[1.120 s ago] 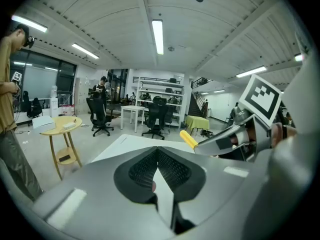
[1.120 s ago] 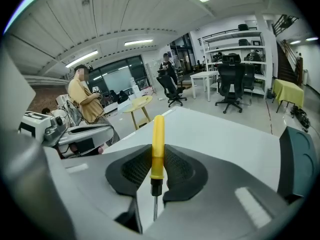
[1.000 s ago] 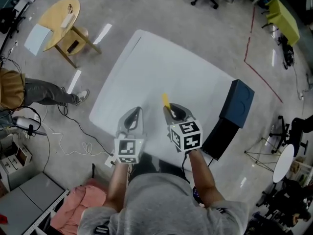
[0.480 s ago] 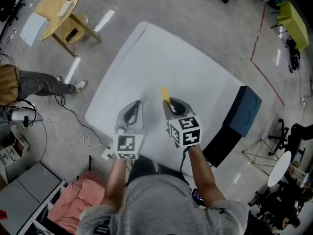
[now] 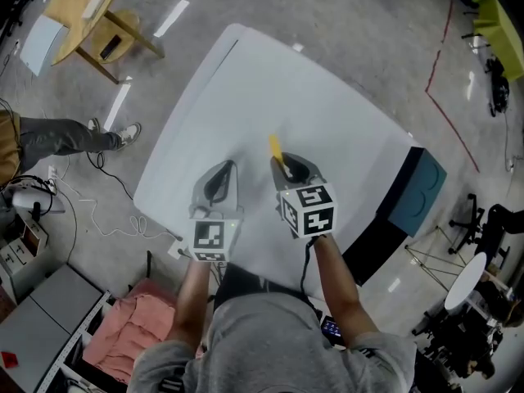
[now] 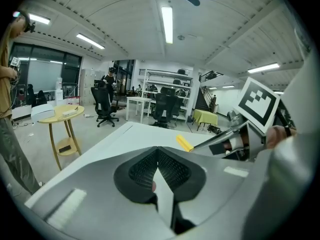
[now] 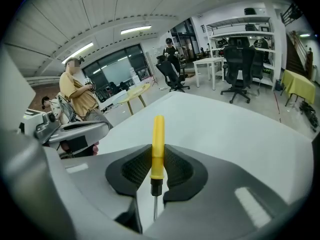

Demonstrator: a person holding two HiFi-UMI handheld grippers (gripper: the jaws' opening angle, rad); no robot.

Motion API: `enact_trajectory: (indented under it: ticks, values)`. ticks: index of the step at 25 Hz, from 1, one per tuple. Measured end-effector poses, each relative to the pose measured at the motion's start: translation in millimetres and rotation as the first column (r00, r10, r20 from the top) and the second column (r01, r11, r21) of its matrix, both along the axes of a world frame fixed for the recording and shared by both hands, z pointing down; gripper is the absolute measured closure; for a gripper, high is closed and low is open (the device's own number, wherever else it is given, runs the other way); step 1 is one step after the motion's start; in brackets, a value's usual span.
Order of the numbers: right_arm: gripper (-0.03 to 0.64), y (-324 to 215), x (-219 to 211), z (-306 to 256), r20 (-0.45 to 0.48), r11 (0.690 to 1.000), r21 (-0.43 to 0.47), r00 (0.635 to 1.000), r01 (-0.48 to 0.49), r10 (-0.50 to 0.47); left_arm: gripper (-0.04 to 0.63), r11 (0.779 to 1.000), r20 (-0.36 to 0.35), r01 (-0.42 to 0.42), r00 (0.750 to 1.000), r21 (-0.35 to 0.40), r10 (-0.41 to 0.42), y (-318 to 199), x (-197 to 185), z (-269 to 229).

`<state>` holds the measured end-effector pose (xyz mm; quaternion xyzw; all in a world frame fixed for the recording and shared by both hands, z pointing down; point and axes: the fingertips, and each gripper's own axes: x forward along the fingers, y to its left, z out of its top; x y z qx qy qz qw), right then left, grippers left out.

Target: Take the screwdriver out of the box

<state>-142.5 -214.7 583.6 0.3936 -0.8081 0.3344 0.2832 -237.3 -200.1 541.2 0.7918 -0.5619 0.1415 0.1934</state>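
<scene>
White desk (image 5: 270, 80) stands in the middle of an open office floor, and both tools hang over its near half, side by side. Left tool (image 5: 219, 173): jaws together at the tips, nothing between them. Right tool (image 5: 288, 167): jaws clamped on the screwdriver (image 5: 277, 149), pads on the lower part of its yellow handle. The handle sticks out ahead of the jaws and the metal shaft points back toward the hand. Dark blue box (image 5: 417, 188) stands at the desk's edge, right of the right tool and well apart from it. Round wooden table (image 5: 78, 11) stands far left of the left tool.
</scene>
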Motion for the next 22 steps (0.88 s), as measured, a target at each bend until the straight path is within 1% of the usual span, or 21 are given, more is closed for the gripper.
enact_trajectory:
  ticks: [9, 22]
  values:
    - [0.538, -17.1, 1.9, 34.3, -0.011, 0.999, -0.034, 1.000, 0.007, -0.008, 0.583, 0.999, 0.002, -0.019, 1.000, -0.037, 0.019, -16.2, 12.0, 31.0]
    - [0.535, -24.1, 3.2, 58.1, 0.007, 0.997, -0.081, 1.000, -0.011, 0.012, 0.583, 0.997, -0.008, -0.020, 1.000, -0.075, 0.019, -11.3, 20.9, 54.0]
